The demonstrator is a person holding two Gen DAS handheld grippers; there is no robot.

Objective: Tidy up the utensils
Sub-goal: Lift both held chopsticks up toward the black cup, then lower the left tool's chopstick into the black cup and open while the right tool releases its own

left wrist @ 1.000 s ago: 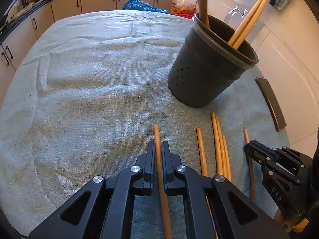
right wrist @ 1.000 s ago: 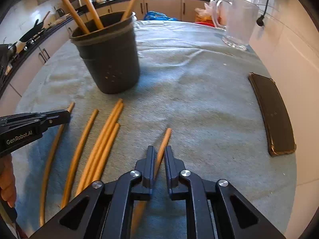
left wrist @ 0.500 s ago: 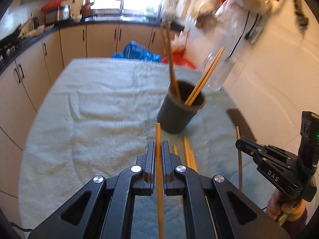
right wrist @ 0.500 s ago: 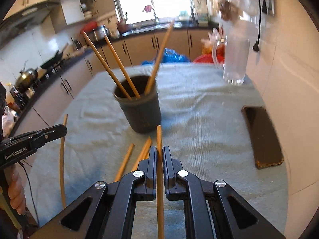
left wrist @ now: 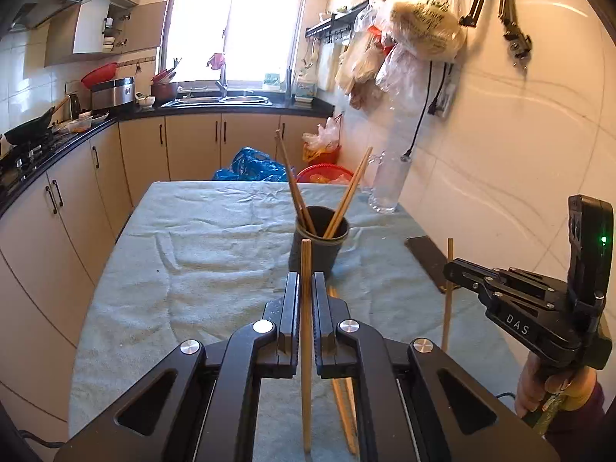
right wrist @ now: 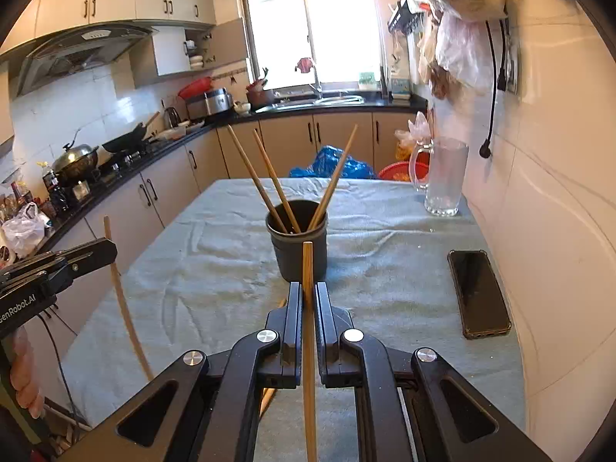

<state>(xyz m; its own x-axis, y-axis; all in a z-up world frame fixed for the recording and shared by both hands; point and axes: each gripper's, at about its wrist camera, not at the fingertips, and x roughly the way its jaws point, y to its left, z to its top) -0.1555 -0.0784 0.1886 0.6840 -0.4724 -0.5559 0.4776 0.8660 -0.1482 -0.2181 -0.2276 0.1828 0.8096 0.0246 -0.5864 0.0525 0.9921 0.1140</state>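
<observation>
A dark round holder (left wrist: 318, 244) (right wrist: 298, 244) stands mid-table with three wooden chopsticks (right wrist: 269, 183) leaning in it. My left gripper (left wrist: 305, 281) is shut on a wooden chopstick (left wrist: 306, 346), held high above the table, in line with the holder. My right gripper (right wrist: 307, 288) is shut on another chopstick (right wrist: 308, 346), also raised. Each gripper shows in the other's view: the right gripper (left wrist: 448, 267) with its chopstick (left wrist: 447, 300), the left gripper (right wrist: 111, 248) with its chopstick (right wrist: 123, 304). Loose chopsticks (left wrist: 342, 404) lie on the cloth below.
A grey-green towel (right wrist: 385, 254) covers the table. A black phone (right wrist: 477, 292) lies near the right edge by the tiled wall. A glass pitcher (right wrist: 442, 177) stands at the far right. Kitchen cabinets and counter run along the left and back.
Both grippers have risen from the tabletop with a chopstick each and pulled back, so the holder now looks smaller and farther away.
</observation>
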